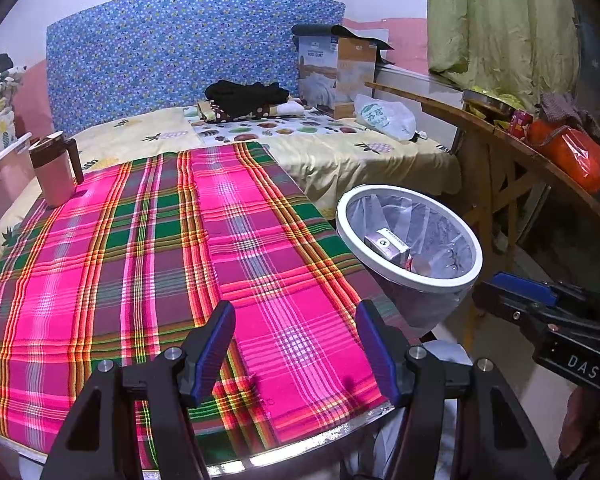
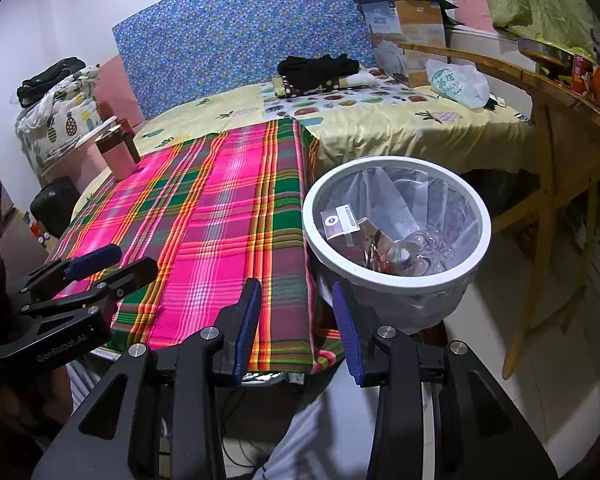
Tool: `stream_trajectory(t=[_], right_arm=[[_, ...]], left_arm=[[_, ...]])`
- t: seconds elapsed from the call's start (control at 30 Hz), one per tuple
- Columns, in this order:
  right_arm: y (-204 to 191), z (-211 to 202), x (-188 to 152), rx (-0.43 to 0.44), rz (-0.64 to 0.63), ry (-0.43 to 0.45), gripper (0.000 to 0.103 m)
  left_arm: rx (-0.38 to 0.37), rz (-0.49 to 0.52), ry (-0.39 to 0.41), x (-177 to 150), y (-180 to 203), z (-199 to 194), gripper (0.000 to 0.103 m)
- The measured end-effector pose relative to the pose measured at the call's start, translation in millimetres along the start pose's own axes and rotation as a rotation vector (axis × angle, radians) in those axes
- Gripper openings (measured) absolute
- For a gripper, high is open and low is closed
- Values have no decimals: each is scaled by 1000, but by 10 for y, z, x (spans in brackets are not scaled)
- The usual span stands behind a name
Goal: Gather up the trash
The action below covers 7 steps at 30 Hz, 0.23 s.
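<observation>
A white-rimmed trash bin [image 2: 310, 220] lined with a clear bag stands off the right edge of the table. Inside it lie a small grey carton [image 2: 340, 220] and crumpled clear plastic [image 2: 416, 252]; the carton [image 1: 386, 242] also shows in the left wrist view. My right gripper [image 2: 296, 286] is open and empty, hovering over the table's near right corner just left of the bin. My left gripper [image 1: 294, 312] is open and empty above the plaid cloth [image 1: 180, 260]. Each gripper shows in the other's view: the right gripper [image 1: 486, 290] and the left gripper [image 2: 134, 260].
A pink mug with a brown lid [image 1: 56, 172] stands on the cloth's far left. Behind is a bed [image 1: 340, 152] with black clothes, a cardboard box [image 1: 336, 72] and a plastic bag [image 1: 384, 116]. A wooden folding table [image 1: 500, 152] with an orange bag stands at the right.
</observation>
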State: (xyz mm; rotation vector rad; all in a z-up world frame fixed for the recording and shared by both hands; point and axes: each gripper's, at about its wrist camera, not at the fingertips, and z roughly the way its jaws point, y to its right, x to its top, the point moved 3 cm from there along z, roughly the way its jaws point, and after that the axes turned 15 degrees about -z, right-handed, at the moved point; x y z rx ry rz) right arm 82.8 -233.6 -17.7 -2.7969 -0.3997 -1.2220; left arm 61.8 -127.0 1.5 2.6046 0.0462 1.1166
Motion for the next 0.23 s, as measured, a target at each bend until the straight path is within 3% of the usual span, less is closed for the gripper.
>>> stream_trajectory(t=[0.23], right_arm=[[-17, 1, -2, 0, 0, -1, 38]], left_arm=[[19, -17, 11, 1, -52, 22, 62]])
